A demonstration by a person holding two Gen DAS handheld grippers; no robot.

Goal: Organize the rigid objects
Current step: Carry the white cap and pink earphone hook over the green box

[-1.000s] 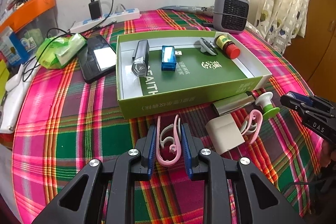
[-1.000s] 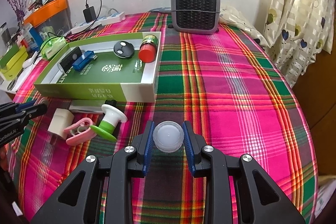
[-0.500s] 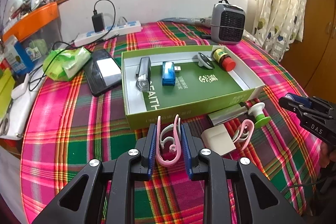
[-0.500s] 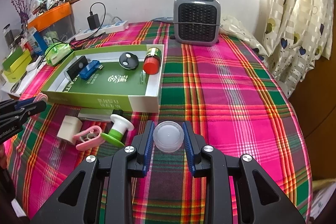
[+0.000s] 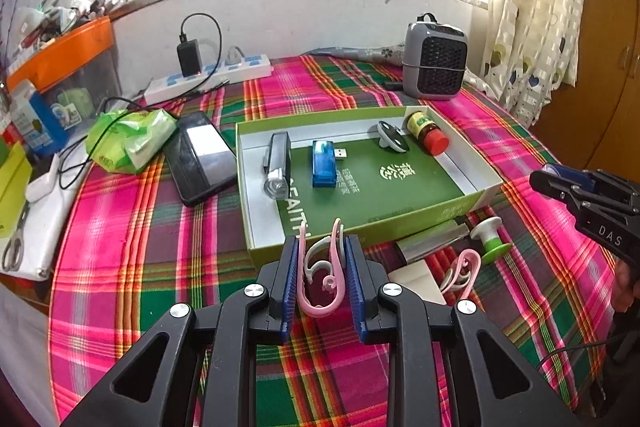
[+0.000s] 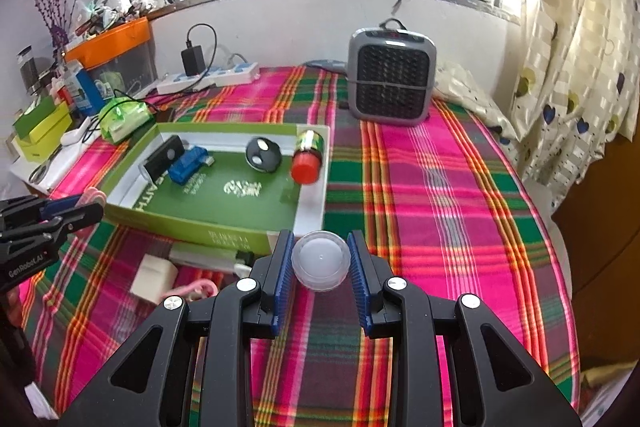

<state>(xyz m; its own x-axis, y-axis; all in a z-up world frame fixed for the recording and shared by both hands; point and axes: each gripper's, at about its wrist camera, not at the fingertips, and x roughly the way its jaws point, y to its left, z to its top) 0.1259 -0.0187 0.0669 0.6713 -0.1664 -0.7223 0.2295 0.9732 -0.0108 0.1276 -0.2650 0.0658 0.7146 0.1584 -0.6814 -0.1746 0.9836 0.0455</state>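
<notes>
My left gripper (image 5: 322, 269) is shut on a pink and white clip (image 5: 323, 275), held in the air just before the near wall of the green box (image 5: 472, 201). My right gripper (image 6: 320, 259) is shut on a round clear plastic lid (image 6: 320, 261), above the box's near right corner (image 6: 312, 205). Inside the box lie a small flashlight (image 5: 278, 167), a blue USB stick (image 5: 324, 163), a black key fob (image 5: 392, 137) and a red-capped bottle (image 5: 428, 131). On the cloth before the box lie a silver bar (image 5: 430, 241), a white cube (image 5: 414, 281), a second pink clip (image 5: 462, 271) and a green-white spool (image 5: 490, 237).
A phone (image 5: 202, 157), a green wipes pack (image 5: 130, 139) and a power strip (image 5: 208, 79) lie left of and behind the box. A grey heater (image 6: 390, 81) stands at the back. Curtains (image 6: 568, 47) hang at right. Clutter lines the left edge.
Both grippers have risen and moved toward the box, each still holding its object. The table items have not moved.
</notes>
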